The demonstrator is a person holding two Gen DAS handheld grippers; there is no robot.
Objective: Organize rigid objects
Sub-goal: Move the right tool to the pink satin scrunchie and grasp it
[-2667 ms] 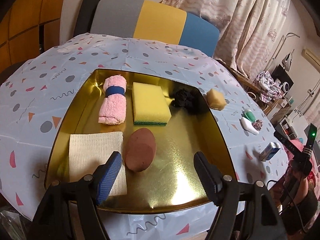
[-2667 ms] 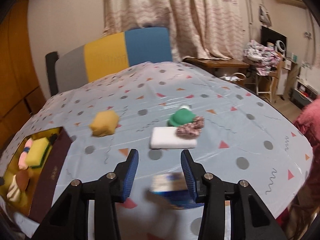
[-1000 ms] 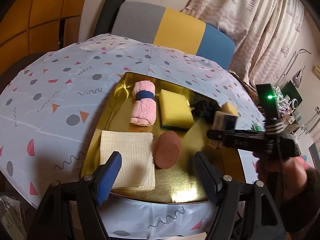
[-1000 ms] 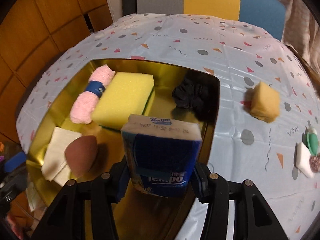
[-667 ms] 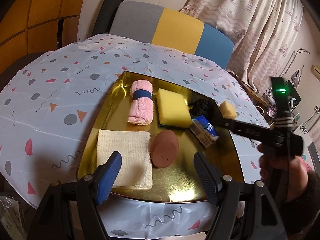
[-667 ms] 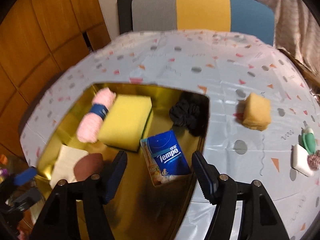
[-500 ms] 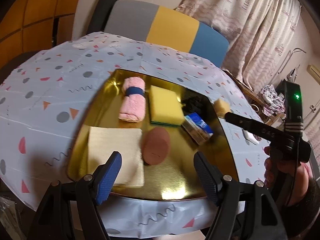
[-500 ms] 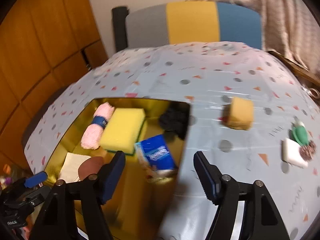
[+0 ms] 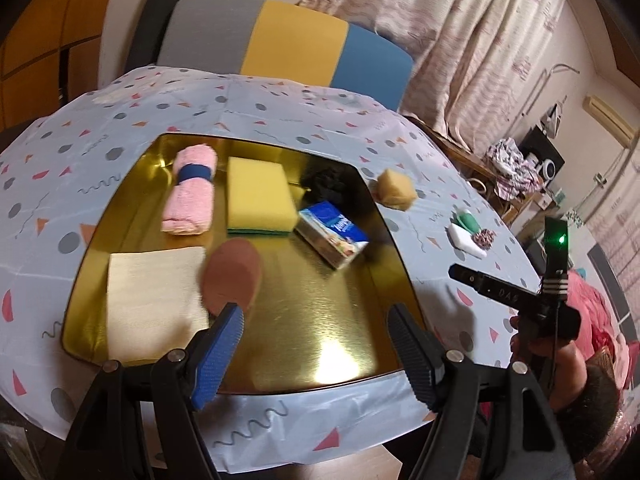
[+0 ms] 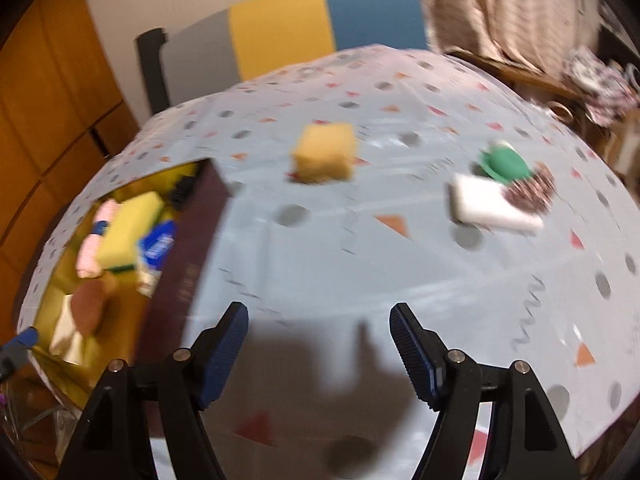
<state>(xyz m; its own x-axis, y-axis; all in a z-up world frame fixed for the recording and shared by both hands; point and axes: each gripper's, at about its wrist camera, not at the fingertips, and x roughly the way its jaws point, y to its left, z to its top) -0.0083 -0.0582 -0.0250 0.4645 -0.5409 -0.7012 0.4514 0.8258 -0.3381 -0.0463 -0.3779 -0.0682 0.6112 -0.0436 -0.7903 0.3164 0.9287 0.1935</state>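
The tissue pack (image 9: pixel 333 237) lies inside the gold tray (image 9: pixel 352 344), by its right rim. Both the right tool (image 10: pixel 319 334) and the left tool (image 9: pixel 316 334) are held wide open and empty. The next pick is probably the orange sponge (image 10: pixel 325 152), lying mid-table beyond the tray, though blurred; the right tool must be centred over it.

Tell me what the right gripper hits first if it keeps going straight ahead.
Probably the small orange-yellow sponge cube on the patterned tablecloth; the open right gripper points roughly at it, though blur leaves depth uncertain.

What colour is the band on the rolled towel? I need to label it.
Dark blue band on the pink towel, clearest in the left wrist view.
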